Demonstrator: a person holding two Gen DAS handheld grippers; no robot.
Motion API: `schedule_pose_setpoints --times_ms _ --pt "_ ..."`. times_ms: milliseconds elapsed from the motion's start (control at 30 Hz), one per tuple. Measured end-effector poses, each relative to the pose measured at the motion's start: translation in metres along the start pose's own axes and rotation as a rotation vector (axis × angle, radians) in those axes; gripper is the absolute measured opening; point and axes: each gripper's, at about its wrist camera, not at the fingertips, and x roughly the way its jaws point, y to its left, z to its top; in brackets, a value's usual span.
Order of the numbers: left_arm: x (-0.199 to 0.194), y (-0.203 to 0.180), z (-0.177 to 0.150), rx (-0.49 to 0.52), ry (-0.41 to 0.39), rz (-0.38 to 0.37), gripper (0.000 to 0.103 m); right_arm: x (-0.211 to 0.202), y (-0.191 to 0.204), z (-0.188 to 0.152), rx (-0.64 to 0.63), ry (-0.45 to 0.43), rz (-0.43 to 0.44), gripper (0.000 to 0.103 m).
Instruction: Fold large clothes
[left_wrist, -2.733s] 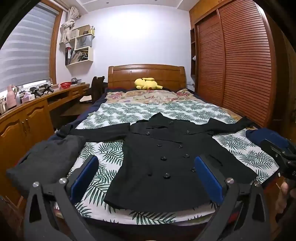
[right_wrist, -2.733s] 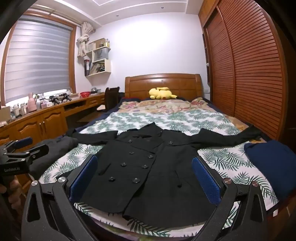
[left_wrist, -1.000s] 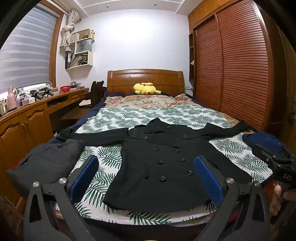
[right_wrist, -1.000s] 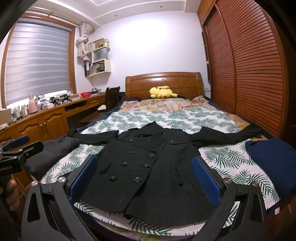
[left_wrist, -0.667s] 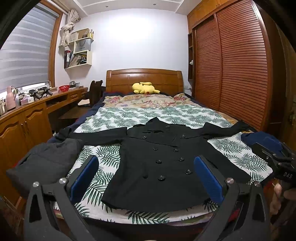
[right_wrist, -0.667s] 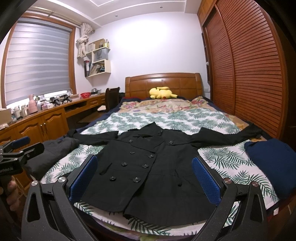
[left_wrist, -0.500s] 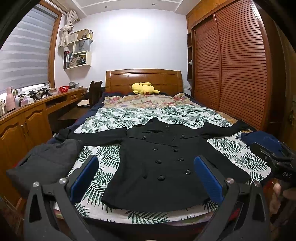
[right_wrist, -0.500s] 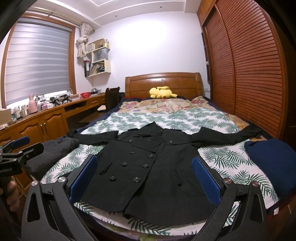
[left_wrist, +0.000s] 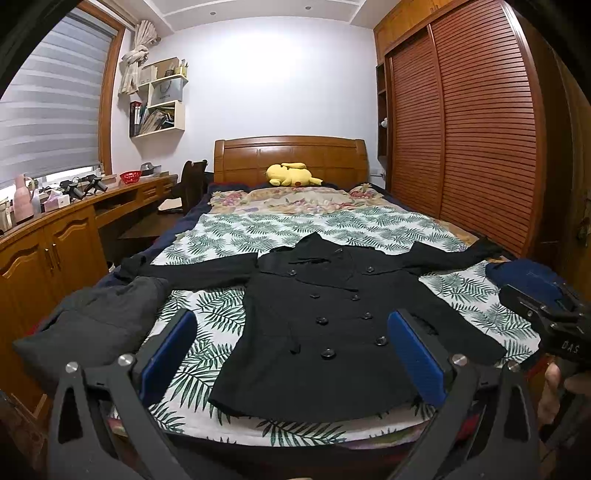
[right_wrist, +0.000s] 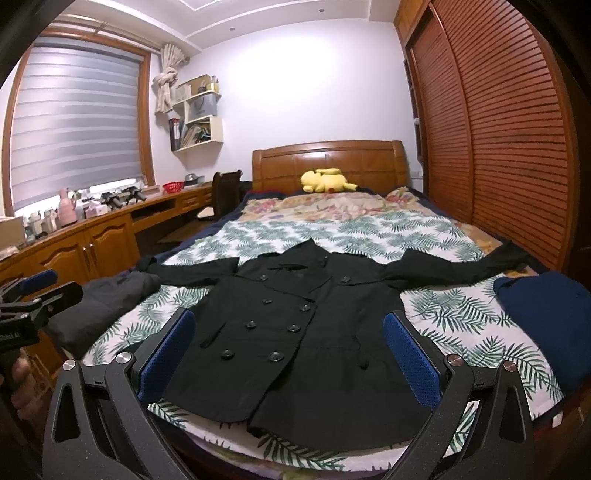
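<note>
I am holding my left gripper (left_wrist: 291, 354) and right gripper (right_wrist: 288, 350) wide apart and empty at six o'clock, facing the black coat (left_wrist: 332, 317) lying unfolded on the bed (left_wrist: 221, 236), sleeves reaching toward nine and three o'clock, so all folding is remaining

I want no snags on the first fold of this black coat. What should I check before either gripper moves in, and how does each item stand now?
1. Black coat lies flat, front up: ok.
2. Both sleeves spread out to the sides, left sleeve and right sleeve: ok.
3. Coat buttoned shut: cannot tell; buttons show, fastening does not.
4. Left gripper open, holding nothing: ok.
5. Right gripper open, holding nothing: ok.
6. Room beside the coat for folding: not ok; the grey garment touches the left sleeve end, and the navy garment sits near the right sleeve.
</note>
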Motion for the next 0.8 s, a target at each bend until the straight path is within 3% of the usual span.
schedule_pose_setpoints --times_ms 433,800 --pt "0.036 0.037 -0.018 -0.026 0.056 0.046 0.103 0.037 0.012 -0.006 -0.046 0.036 0.046 0.103" --pt "0.091 0.074 -0.03 -0.054 0.114 0.105 0.103 0.099 0.028 -0.011 -0.112 0.104 0.109 0.103"
